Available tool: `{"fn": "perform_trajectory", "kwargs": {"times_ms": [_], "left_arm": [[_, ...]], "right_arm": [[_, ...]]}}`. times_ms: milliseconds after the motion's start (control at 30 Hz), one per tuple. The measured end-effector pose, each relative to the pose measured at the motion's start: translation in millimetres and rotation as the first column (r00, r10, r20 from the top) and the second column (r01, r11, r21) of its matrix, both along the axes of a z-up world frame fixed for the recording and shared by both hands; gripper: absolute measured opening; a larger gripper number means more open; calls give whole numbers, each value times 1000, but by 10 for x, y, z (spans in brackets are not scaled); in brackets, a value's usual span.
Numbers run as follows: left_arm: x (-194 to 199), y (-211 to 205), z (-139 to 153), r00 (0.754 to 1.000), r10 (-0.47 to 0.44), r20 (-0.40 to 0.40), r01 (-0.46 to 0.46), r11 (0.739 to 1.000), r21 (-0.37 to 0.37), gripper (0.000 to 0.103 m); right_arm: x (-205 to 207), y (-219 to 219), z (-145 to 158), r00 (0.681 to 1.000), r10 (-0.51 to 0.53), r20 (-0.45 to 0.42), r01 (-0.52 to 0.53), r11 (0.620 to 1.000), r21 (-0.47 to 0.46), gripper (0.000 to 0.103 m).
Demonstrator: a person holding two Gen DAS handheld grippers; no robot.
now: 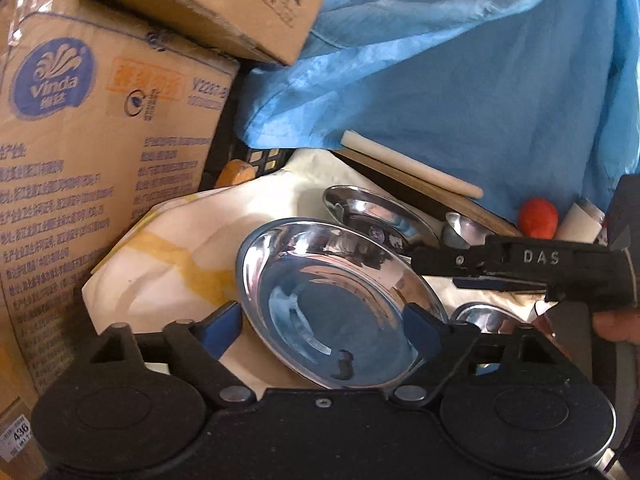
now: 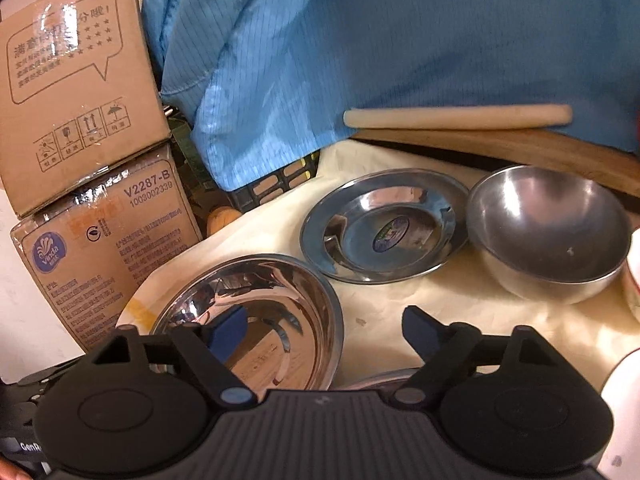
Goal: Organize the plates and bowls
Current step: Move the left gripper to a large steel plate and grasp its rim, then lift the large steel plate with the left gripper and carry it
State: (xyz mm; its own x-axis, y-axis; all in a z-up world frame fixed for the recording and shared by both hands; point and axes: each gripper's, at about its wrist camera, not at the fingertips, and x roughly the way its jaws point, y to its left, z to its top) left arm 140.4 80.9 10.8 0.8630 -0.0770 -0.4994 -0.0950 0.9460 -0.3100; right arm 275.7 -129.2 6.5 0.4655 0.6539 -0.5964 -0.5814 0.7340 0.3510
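Note:
A shiny steel plate point(image 1: 340, 300) lies tilted in front of my left gripper point(image 1: 324, 320), whose blue-padded fingers are wide open around its near rim, touching nothing I can tell. In the right wrist view the same shiny plate point(image 2: 256, 316) sits at lower left, a second steel plate point(image 2: 384, 224) with a sticker lies in the middle, and a deep steel bowl point(image 2: 548, 232) stands to its right. My right gripper point(image 2: 326, 330) is open and empty above the cream cloth point(image 2: 460, 300); it also shows in the left wrist view point(image 1: 520, 268), reaching in from the right.
Stacked cardboard boxes point(image 2: 80, 120) stand at left. A blue garment point(image 2: 400, 40) hangs behind. A rolling pin point(image 2: 456, 117) lies on a wooden board point(image 2: 520, 148). A white dish point(image 2: 634, 272) is at the right edge. A red ball point(image 1: 538, 218) lies far right.

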Motion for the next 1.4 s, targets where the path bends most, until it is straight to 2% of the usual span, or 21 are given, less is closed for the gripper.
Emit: {"fn": "perform_trajectory", "kwargs": {"times_ms": [133, 267, 333, 400, 433, 500, 567, 633, 800, 1067, 1400], "left_arm": [[-38, 60, 18, 1000, 22, 1, -22, 999, -32, 73], [-56, 92, 13, 999, 33, -20, -34, 998, -43, 66], [-57, 95, -4, 999, 34, -36, -36, 999, -38, 56], [-53, 97, -26, 998, 36, -52, -38, 999, -38, 53], [-45, 100, -43, 998, 34, -60, -37, 998, -44, 47], [-16, 105, -91, 996, 29, -84, -34, 997, -64, 42], [-30, 89, -97, 996, 40, -75, -44, 997, -60, 41], [-37, 82, -94, 996, 62, -70, -65, 997, -46, 32], [-60, 136, -71, 992, 112, -64, -114, 993, -32, 25], [-144, 148, 89, 991, 131, -17, -131, 991, -33, 24], [-166, -252, 229, 1000, 6, 27, -5, 999, -40, 24]], "right_arm": [[32, 56, -51, 999, 30, -19, -29, 1000, 6, 76], [48, 128, -99, 997, 53, -47, -54, 999, -7, 58], [56, 167, -118, 997, 58, -59, -59, 998, -19, 50], [42, 174, -127, 997, 50, -57, -51, 998, -25, 45], [35, 177, -124, 998, 45, -54, -47, 998, -29, 43], [22, 172, -120, 998, 35, -49, -36, 999, -36, 36], [17, 163, -123, 999, 18, -46, -20, 999, -43, 31], [14, 155, -131, 999, -2, -42, 0, 999, -49, 25], [-12, 157, -105, 1000, -13, -18, 12, 1000, -23, 12], [-105, 78, 91, 999, -17, 32, 15, 999, 36, 11], [-392, -529, 237, 990, -138, 42, 136, 989, 50, 11]]}}
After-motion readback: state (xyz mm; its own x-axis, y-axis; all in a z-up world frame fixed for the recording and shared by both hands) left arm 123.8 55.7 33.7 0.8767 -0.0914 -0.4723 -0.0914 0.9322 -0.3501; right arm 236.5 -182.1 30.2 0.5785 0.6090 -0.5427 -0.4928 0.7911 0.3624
